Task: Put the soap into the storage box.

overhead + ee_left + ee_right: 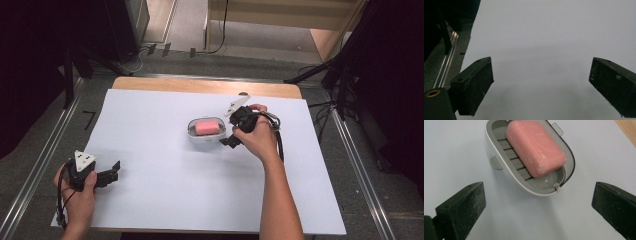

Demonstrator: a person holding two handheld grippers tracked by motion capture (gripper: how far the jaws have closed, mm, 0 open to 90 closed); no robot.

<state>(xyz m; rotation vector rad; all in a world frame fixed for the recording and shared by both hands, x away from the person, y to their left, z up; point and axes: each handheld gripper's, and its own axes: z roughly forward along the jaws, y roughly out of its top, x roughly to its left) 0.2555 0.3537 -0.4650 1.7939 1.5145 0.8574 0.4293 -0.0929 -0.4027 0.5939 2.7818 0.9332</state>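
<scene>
Nearest, at the left edge of the table, the person's left hand holds the left gripper just above the white sheet that covers the tabletop. Its 2 black jaws are spread wide with nothing between them; in the left gripper view there is bare white sheet under them, and a metal rail runs along the floor at the left.

Farther in, near the middle of the table and a little to the right, the right hand holds the right gripper. Its 2 jaws are also wide apart and hold nothing. They point to the soap dish, just beside it on its right, not touching.

The soap dish is a white oval one with a grey ribbed inside and a small tab on each long side. The pink soap lies inside it on the ribs, tilted a little. The dish stands on the white sheet around the centre of the table.

Behind the sheet, a strip of the wooden tabletop is visible at the far edge.
</scene>
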